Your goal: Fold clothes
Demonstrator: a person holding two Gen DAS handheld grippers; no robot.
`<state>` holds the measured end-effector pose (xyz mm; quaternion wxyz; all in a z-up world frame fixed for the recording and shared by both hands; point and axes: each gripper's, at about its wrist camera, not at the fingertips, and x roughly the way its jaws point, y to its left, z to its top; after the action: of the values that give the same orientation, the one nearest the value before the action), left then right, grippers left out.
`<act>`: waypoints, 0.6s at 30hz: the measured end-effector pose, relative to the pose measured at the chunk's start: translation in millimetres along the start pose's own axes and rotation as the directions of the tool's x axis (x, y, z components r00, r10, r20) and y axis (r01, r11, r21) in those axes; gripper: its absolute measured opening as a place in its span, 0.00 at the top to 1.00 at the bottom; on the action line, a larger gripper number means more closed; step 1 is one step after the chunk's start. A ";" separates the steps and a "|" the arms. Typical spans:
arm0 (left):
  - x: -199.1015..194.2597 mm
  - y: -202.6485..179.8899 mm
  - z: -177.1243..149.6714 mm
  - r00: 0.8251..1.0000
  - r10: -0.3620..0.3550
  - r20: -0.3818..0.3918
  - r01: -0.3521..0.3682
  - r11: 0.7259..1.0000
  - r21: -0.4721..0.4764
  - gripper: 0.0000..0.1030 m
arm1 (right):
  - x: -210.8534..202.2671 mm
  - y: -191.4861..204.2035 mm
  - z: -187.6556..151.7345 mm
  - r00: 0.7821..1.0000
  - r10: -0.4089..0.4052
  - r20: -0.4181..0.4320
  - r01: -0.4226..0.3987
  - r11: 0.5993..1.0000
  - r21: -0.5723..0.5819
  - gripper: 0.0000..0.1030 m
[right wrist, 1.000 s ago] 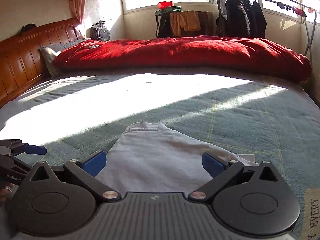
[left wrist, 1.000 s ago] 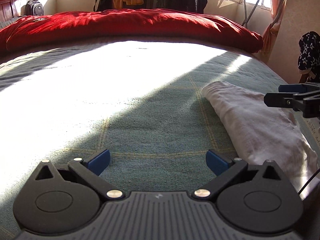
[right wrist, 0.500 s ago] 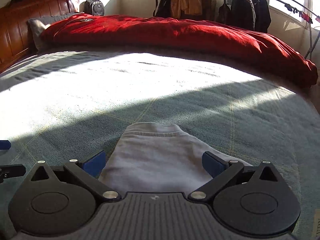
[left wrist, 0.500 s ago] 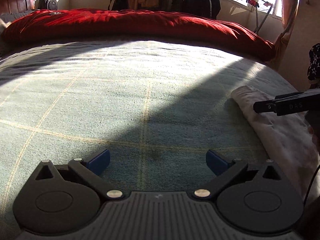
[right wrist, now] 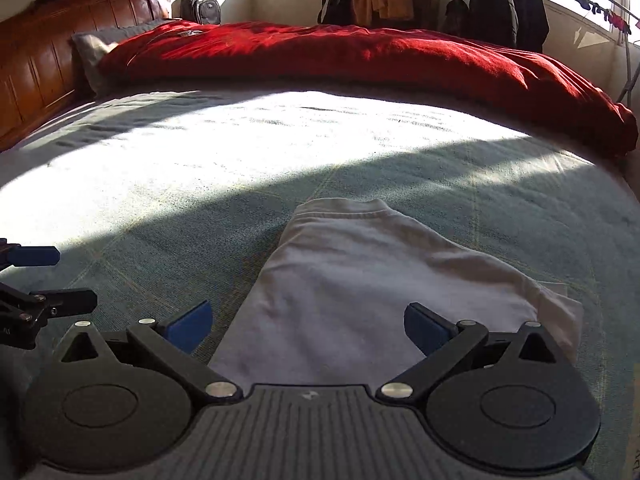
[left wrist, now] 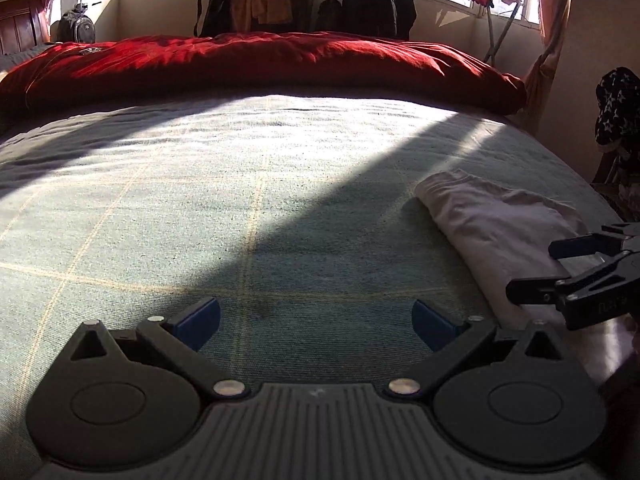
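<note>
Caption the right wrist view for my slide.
Open right gripper poised over a folded white garment on the green bedspread, red duvet behind.

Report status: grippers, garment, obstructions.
Left gripper open, over bare bedspread. Right gripper open, above white folded garment, not gripping. Nothing in the way.

soft white cloth garment (right wrist: 360,280) on coarse woven green bedspread (right wrist: 200,184); glossy wooden headboard (right wrist: 48,52).
</note>
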<state>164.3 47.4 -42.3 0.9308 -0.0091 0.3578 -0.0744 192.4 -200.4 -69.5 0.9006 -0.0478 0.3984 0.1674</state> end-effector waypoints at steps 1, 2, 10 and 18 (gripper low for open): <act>-5.1 -6.0 0.6 1.000 -0.004 0.005 0.004 1.000 0.018 0.02 | -0.4 1.0 -9.8 1.000 -0.009 -0.017 0.009 1.000 0.007 0.00; -10.2 -11.7 0.9 1.000 -0.008 0.009 0.008 0.999 0.034 0.02 | -6.2 0.7 -17.9 1.000 -0.006 -0.010 0.006 1.000 0.018 0.00; -39.3 -42.3 -4.3 0.999 -0.026 0.018 0.025 0.996 0.090 0.01 | -56.8 -2.1 -44.5 0.989 0.100 0.111 -0.108 0.992 0.066 0.00; -53.1 -58.5 -13.5 1.000 -0.029 -0.003 0.030 0.993 0.113 0.01 | -66.7 -13.4 -75.2 0.988 0.118 0.103 -0.132 0.982 0.138 0.00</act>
<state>108.6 -2.3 -12.9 0.9284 0.0382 0.3534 -0.1082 102.5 -247.0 -72.2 0.9071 0.0507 0.3687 0.1965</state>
